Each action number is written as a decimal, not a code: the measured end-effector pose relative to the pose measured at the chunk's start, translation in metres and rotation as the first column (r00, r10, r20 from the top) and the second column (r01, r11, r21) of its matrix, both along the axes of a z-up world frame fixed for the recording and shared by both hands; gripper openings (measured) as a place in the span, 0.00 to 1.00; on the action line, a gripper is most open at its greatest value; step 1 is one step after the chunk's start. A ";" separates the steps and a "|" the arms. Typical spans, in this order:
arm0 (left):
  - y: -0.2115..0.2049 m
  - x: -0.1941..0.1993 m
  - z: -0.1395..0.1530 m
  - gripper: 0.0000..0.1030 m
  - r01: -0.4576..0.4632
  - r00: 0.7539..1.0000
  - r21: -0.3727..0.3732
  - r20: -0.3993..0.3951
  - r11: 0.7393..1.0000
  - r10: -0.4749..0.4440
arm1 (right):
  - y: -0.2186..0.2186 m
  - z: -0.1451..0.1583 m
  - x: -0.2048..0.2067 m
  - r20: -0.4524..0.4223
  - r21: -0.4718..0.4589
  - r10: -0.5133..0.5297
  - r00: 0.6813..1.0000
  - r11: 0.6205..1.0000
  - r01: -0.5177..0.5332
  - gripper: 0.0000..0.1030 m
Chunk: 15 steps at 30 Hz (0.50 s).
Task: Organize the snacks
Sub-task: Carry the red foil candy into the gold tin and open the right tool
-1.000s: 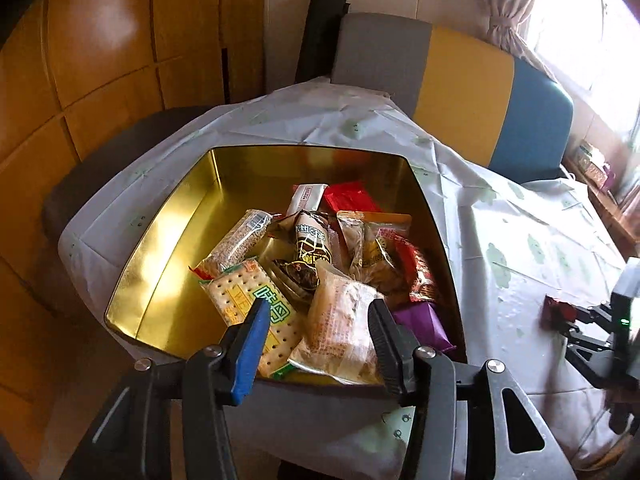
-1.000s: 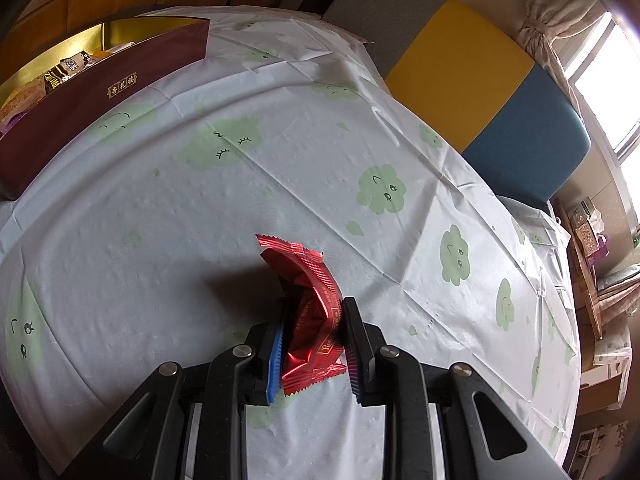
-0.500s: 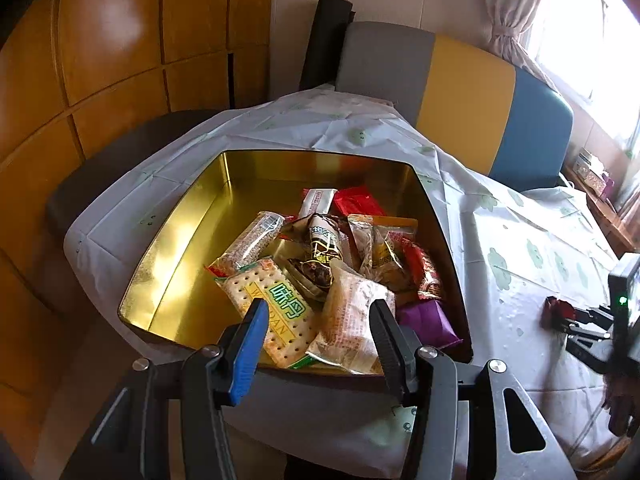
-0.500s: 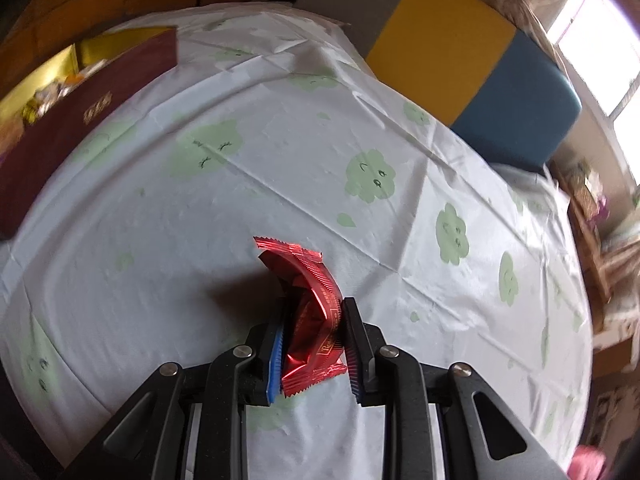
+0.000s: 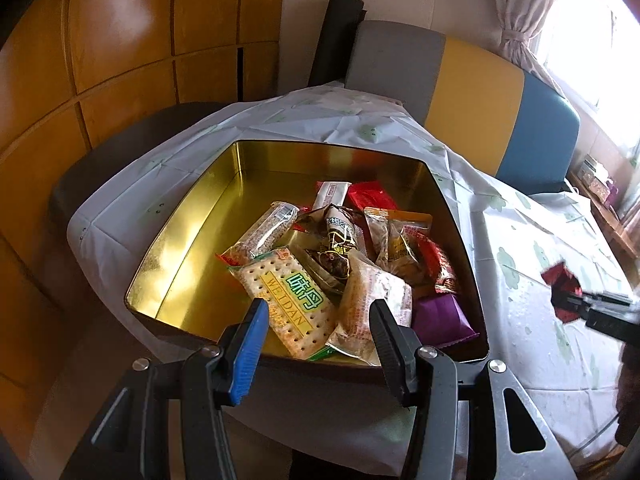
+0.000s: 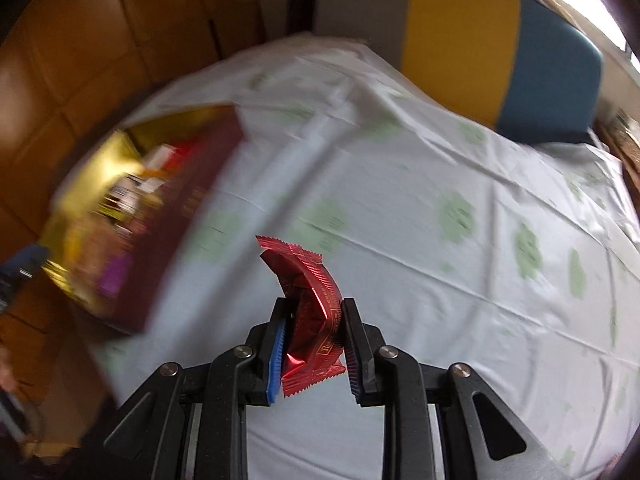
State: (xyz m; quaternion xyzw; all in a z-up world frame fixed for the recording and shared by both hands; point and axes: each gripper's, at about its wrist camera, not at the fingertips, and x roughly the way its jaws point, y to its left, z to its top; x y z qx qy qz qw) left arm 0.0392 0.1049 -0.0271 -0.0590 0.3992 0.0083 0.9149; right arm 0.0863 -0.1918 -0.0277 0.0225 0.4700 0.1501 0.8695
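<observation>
Red snack packet (image 6: 310, 312), foil, crinkled and bent over at the top, is clamped between the pads of the right gripper (image 6: 312, 346), and it is up off the tablecloth (image 6: 420, 240) with nothing under it but air. The jaws are nearly together, squeezing the wrapper's lower half, with the serrated bottom edge sticking out below the pads. From the left wrist view the same packet (image 5: 562, 294) shows at the far right, pinched at the tip of the right gripper (image 5: 580, 304) above the cloth, well apart from the tin.

And there's the tin (image 5: 192, 240): a big gold-lined box with a dark red outer wall, sitting on the cloth near the table's corner. Its right half is heaped with snacks. A cracker pack (image 5: 286, 300) with green lettering lies nearest the front, a pale bun in clear wrap (image 5: 372, 300) leans just beside it, a purple packet (image 5: 440, 318) is tucked into the front right corner, and a long biscuit sleeve (image 5: 266, 234) slants behind the crackers. More wrappers, brown, orange and red, are piled behind. The left half of the tin is bare gold.

The left gripper (image 5: 316, 334) hovers over the tin's near edge, jaws about half apart, gripping nothing; crackers and bun show through the gap.

In the right wrist view the tin (image 6: 180, 216) is smeared with blur at the left. Behind the table stands a bench back (image 5: 476, 108) in grey, yellow and blue.
</observation>
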 end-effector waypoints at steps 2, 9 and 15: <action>0.001 0.000 -0.001 0.51 -0.002 1.000 -0.002 -0.002 1.000 0.002 | 0.016 0.013 0.003 0.026 0.031 0.037 0.999 0.999 -0.038 0.25; 0.013 -0.001 -0.001 0.51 -0.040 0.999 -0.008 0.010 0.999 0.040 | 0.091 0.062 0.022 0.120 0.119 0.154 0.981 0.979 -0.168 0.25; 0.022 0.001 -0.007 0.51 -0.053 0.999 -0.018 -0.011 0.998 0.053 | 0.149 0.052 0.056 0.084 0.121 0.209 0.974 0.968 -0.218 0.26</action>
